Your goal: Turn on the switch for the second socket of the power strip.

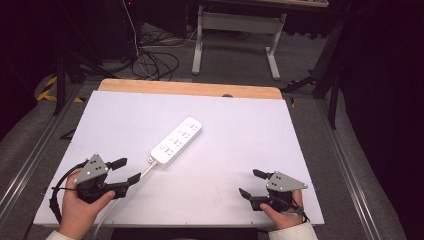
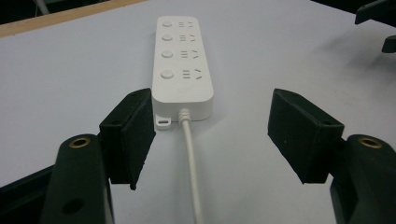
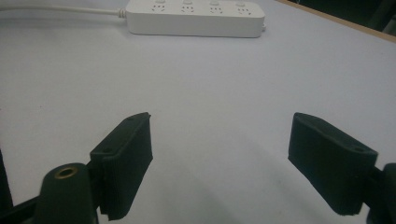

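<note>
A white power strip (image 1: pixel 177 141) with several sockets and round buttons lies at an angle near the middle of the white tabletop (image 1: pixel 240 130). Its white cable (image 1: pixel 145 172) runs toward the near-left corner. My left gripper (image 1: pixel 128 170) hovers at the near left, open, and points at the strip's cable end. In the left gripper view the cable (image 2: pixel 191 158) passes on the table between the left gripper's (image 2: pixel 212 135) spread jaws without touching them, with the strip (image 2: pixel 182 65) just beyond. My right gripper (image 1: pixel 248 182) rests open at the near right over bare table. The strip (image 3: pixel 196 18) lies far ahead of the right gripper (image 3: pixel 219 154).
A wooden strip (image 1: pixel 190 88) borders the table's far edge. Beyond it on the floor lie dark cables (image 1: pixel 155 62) and the white legs of another desk (image 1: pixel 235 40). Metal rails (image 1: pixel 345 165) run along both sides of the table. The right gripper's jaws (image 2: pixel 376 23) appear in the left gripper view's top right corner.
</note>
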A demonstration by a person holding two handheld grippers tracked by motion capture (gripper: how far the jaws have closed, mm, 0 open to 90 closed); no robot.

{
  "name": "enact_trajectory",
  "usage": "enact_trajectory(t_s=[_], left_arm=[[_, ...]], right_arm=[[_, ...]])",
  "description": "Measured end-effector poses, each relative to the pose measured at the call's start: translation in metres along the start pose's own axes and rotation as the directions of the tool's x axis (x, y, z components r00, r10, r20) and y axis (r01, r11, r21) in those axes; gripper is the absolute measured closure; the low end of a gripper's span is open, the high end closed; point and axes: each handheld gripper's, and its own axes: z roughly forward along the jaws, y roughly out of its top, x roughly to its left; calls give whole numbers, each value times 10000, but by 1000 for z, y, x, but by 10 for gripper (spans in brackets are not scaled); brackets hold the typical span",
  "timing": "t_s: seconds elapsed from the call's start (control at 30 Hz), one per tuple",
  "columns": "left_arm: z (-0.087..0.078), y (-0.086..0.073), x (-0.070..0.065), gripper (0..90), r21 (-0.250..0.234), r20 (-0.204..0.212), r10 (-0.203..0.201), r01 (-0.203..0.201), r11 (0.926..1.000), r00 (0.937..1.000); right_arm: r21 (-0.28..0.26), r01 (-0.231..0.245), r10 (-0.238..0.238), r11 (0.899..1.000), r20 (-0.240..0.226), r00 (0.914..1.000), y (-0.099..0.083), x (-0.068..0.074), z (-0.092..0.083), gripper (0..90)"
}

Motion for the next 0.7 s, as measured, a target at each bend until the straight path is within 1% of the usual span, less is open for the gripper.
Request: enact_trajectory(t_s=[0.1,0.2,0.27,0.5,0.6,0.67,0.7], left_arm=[[4,9,1,323,45,-19,77,-77,10000,10000],[9,16,1,323,89,97,168,-168,9998,9998],[12,21,2,323,133,73,299,-300,9995,9995],[20,32,5,324,173,163,273,-275,9995,9995],[23,38,7,326,114,187,134,-136,9998,9997],[27,40,9,328,157,219,57,-60,9999,9997],[28,42,9,329,156,174,80,-83,9998,9998]], right_arm=[[-16,-25,25,10000,-8,10000,0,0,0,220],[-4,-34,34,10000,-35,10000,0,0,0,220],[-1,-31,31,10000,-38,10000,0,0,0,220],[-23,-56,56,10000,-85,9999,0,1,0,220],[-20,-56,56,10000,-123,9999,0,1,1,220],[-24,-71,71,10000,-121,9999,0,1,1,220],[-24,-73,73,10000,-125,9999,0,1,1,220]])
